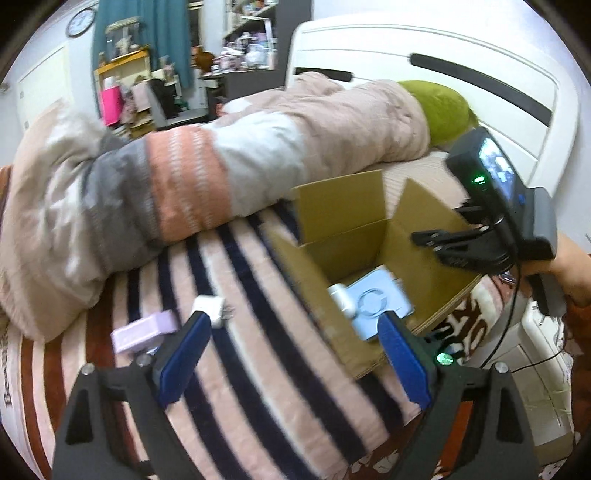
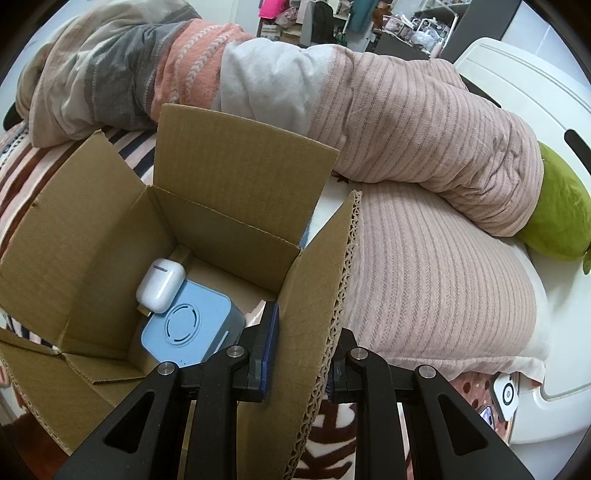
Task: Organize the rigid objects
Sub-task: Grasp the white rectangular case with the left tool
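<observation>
Now the bed (image 1: 258,369) carries an open box (image 2: 92,236), the landmark. Inside the box lie a blue speaker (image 2: 184,325) and, touching its far corner, a white earbud case (image 2: 160,284). The right gripper (image 2: 299,369) pinches the box's near flap, angled steeply down. Left of the box, the left gripper (image 1: 291,354) hovers spread and empty above the striped blanket; beyond its left finger lie a white charger (image 1: 210,306) and a lilac block (image 1: 144,332).

Striped blanket (image 1: 258,369), rumpled pink duvet (image 2: 424,122), green plush toy (image 1: 439,107), wall clock (image 1: 81,21), white headboard (image 1: 443,55)
</observation>
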Available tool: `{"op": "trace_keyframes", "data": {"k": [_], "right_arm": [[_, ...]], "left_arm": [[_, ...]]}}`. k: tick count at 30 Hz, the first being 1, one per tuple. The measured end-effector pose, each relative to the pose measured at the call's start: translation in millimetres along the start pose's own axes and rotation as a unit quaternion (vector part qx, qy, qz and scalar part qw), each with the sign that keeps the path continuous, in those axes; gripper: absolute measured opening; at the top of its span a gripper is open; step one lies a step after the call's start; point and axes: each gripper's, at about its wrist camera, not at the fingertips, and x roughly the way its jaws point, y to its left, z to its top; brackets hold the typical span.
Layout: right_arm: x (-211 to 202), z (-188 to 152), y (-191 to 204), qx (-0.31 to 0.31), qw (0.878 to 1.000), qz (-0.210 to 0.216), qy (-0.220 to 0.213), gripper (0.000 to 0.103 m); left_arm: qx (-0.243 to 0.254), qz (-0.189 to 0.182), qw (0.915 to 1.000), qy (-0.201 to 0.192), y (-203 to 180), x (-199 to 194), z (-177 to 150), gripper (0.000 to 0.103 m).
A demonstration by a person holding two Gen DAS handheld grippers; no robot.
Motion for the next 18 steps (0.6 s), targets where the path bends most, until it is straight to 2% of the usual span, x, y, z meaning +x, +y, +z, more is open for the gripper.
{"op": "trace_keyframes", "data": {"k": [7,11,15,18], "right_arm": [[0.3,-0.5,-0.2,0.003,1.000,-0.002,0.001,0.015],[-0.1,-0.5,0.7,0.003,1.000,-0.004,0.001,0.015],[-0.3,-0.8,0.7,0.003,1.000,-0.005,0.002,0.016],[-0.2,-0.7,0.6,0.003,1.000,-0.005,0.002,0.016]], "left_arm": [[-0.084,0.044,0.9954,0.010,77.1,8.0,-52.1,0.090],[-0.143,0.075,0.9865,0.028,123.4,35.2,-89.9,0.090],[-0.197,0.110,0.9728,0.050,162.3,60.3,-122.3,0.090],[-0.221,0.106,0.9679,0.056,175.8,70.3,-135.1,0.090]]}}
